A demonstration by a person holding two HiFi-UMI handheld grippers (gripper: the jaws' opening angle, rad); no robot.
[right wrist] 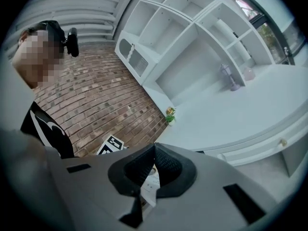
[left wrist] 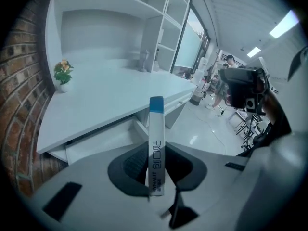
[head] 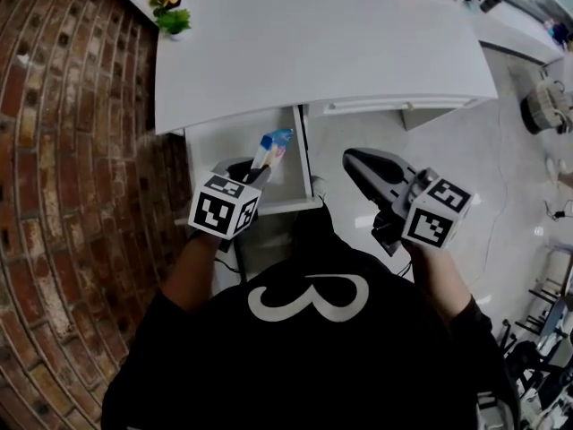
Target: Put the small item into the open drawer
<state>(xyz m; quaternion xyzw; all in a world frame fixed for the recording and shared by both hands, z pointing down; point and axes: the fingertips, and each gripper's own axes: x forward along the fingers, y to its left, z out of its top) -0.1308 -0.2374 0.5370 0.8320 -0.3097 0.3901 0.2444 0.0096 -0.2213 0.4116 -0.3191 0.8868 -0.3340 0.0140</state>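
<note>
The small item [head: 271,148] is a slim white packet with a blue end. My left gripper [head: 260,173] is shut on its lower part and holds it above the open white drawer [head: 215,141] under the desk's left side. In the left gripper view the packet [left wrist: 156,143] stands upright between the dark pads of that gripper [left wrist: 156,165], with the drawer [left wrist: 106,138] just beyond. My right gripper [head: 351,158] hangs to the right of the drawer, over the floor. Its jaws meet at the tips with nothing held [right wrist: 154,148].
The white desk [head: 313,34] carries a small potted plant [head: 170,9] at its far left corner. A brick wall [head: 63,150] runs along the left. A second, closed drawer front [head: 394,106] sits to the right of the open one. Pale floor [head: 501,177] lies to the right.
</note>
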